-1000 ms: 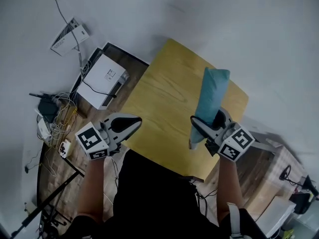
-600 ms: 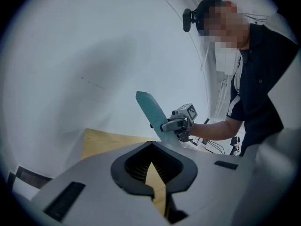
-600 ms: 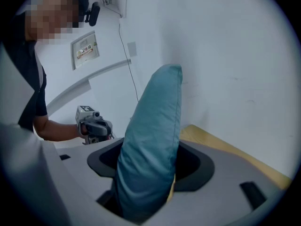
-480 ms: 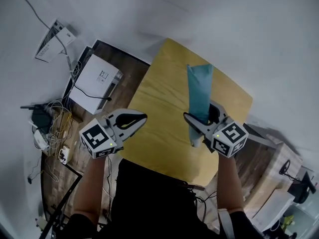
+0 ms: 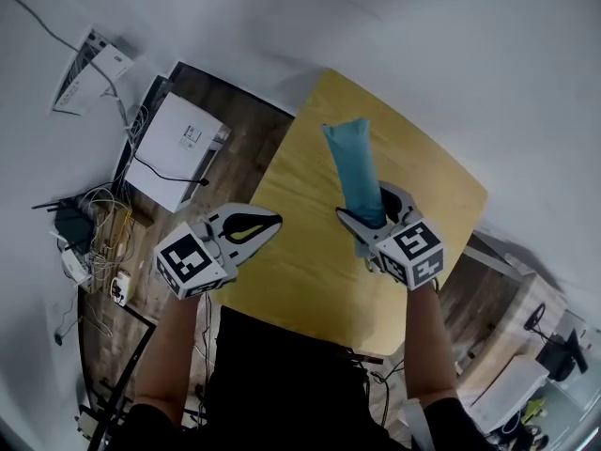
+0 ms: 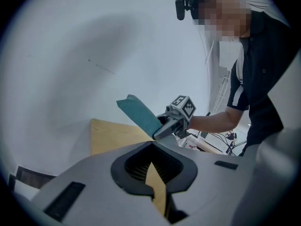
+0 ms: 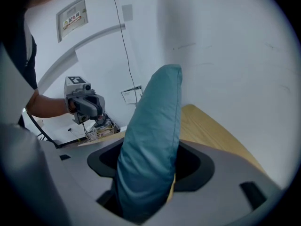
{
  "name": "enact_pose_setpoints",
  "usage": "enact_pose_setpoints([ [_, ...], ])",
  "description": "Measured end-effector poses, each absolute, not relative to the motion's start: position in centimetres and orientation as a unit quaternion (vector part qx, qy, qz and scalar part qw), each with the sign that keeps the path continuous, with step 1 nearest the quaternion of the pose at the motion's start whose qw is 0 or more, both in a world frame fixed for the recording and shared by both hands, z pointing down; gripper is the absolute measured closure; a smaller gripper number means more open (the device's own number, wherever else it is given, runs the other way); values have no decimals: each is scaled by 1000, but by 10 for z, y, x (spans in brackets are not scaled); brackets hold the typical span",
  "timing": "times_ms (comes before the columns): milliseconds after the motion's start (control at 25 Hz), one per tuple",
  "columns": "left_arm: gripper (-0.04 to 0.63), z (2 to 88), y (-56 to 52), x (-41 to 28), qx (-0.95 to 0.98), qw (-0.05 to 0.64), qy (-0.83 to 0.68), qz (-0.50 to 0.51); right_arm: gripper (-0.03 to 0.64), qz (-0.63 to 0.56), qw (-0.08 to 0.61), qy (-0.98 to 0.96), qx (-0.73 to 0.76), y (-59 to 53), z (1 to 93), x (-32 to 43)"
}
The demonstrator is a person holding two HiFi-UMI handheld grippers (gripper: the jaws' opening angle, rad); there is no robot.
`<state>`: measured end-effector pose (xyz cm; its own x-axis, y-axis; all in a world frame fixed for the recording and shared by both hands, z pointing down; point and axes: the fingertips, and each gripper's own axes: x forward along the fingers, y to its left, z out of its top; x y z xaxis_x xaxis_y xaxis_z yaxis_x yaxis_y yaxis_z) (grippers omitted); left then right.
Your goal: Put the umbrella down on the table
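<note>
The right claw (image 5: 368, 212) is clamped on the lower end of the folded teal umbrella (image 5: 352, 163), which sticks up out of it in the air above the yellow table (image 5: 300, 261). The left claw (image 5: 266, 224) is closed on nothing. Lowering and letting go are, I judge, both yet to do. The label on the white box (image 5: 174, 148) on the floor and the wall sign (image 7: 73, 14) are too small to read.

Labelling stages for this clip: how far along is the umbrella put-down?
Done: the right gripper has its fingers shut on the teal umbrella, over the yellow table. In hand: the umbrella hangs in the air, tilted, off the tabletop. To do: lower it, lay it down, release. The left gripper is shut, empty.
</note>
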<state>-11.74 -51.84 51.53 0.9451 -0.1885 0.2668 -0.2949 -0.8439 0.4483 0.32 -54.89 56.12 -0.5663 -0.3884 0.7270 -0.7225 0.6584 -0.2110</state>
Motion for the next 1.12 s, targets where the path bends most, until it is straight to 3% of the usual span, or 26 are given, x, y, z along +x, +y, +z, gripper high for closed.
enact_pose_setpoints([
  [560,584,547,-530,-113,956,249,-109,109,301,280,441,-801,293,-559,628,4],
  [1120,584,552,-528,-114,958,254,-94,98,301,288,482,-778,283,-556,654,-2],
])
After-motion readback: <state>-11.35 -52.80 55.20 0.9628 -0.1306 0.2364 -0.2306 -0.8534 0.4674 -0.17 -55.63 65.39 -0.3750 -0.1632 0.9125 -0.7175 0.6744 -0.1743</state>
